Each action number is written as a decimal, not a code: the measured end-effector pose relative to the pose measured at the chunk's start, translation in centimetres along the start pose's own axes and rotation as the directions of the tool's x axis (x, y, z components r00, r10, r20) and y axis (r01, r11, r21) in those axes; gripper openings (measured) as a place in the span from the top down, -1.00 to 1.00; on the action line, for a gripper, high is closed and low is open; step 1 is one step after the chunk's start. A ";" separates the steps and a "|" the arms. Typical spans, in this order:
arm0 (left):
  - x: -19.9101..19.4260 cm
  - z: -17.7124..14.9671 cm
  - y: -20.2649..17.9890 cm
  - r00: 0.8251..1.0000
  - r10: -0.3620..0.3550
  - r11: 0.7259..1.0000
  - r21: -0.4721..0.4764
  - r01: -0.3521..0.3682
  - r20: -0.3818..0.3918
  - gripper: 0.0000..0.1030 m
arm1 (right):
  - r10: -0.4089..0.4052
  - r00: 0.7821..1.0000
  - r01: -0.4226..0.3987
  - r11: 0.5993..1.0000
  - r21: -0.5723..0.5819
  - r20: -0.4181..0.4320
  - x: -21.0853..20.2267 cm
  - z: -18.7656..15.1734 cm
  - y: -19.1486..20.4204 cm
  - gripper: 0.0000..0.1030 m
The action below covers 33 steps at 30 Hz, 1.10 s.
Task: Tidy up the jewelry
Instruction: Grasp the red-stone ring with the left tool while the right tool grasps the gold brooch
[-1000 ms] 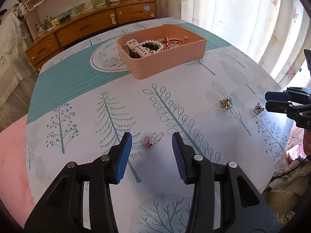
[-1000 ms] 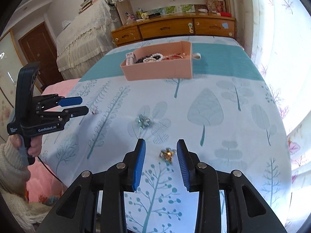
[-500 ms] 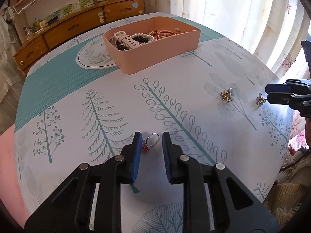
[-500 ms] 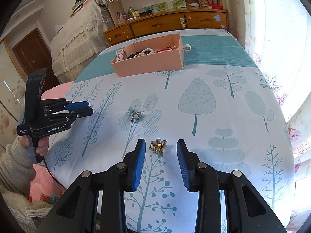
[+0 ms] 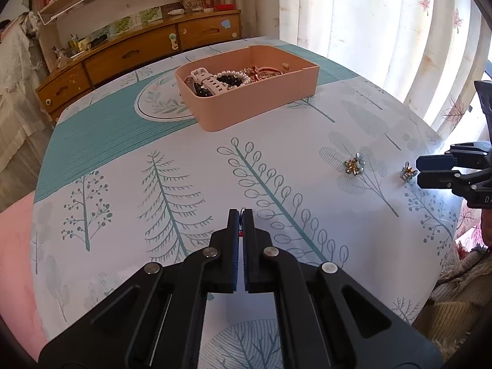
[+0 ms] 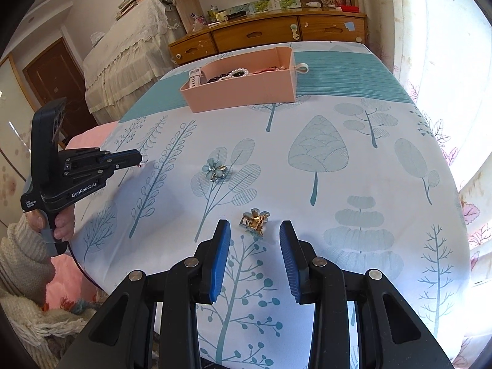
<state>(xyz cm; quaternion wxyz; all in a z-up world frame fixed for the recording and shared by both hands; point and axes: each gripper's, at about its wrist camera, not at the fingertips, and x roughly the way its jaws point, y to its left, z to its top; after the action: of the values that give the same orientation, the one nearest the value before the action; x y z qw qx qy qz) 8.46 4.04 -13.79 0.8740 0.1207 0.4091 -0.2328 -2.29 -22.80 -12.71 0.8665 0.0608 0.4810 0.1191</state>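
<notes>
Two grippers work the scattered pieces. Left gripper (image 5: 241, 215) has just closed, clamped on the ring (image 5: 242, 211), whose loop pokes out past its tips. Right gripper (image 6: 254, 236) stands unclenched astride the gold clip (image 6: 254, 221), likely lined up to pinch. Farther ahead lies a blue flower piece (image 6: 214, 169); beyond, the pink tray (image 6: 246, 98) holds the gathered jewelry.

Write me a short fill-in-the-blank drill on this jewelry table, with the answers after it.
1. The left gripper is ____ on the small silver ring with a red stone.
2. The small gold flower-shaped hair claw lies just ahead of the ____ gripper.
3. The white watch strap and pearl bracelet lie inside the ____ rectangular plastic tray.

Answers: shut; right; pink
</notes>
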 end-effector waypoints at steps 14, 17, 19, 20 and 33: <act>-4.0 0.9 0.1 0.993 -0.052 0.990 -0.127 0.065 0.102 1.00 | -0.013 1.000 0.013 0.999 -0.046 -0.005 1.2 -0.1 0.5 0.35; -4.8 1.7 -0.2 0.990 -0.060 0.988 -0.136 0.077 0.125 1.00 | -0.015 1.000 0.015 0.998 -0.057 -0.009 1.6 0.0 0.6 0.35; -5.4 2.2 -0.5 0.988 -0.068 0.986 -0.142 0.089 0.140 1.00 | -0.014 1.000 0.014 0.998 -0.063 -0.007 1.9 0.0 0.7 0.35; -5.6 2.5 -0.7 0.987 -0.069 0.985 -0.145 0.090 0.147 1.00 | -0.015 1.000 0.014 0.998 -0.067 -0.008 2.0 0.1 0.7 0.35; -5.2 5.3 -1.8 0.986 -0.066 0.972 -0.212 0.097 0.151 1.00 | -0.062 0.998 0.062 0.990 -0.129 0.000 2.9 0.4 1.4 0.66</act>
<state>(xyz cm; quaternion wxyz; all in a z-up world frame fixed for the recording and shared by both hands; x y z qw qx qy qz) 8.15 1.94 -6.44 0.8986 -0.0100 0.3733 -0.2302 -0.63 -20.64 -14.56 0.8709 -0.0105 0.4756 0.1232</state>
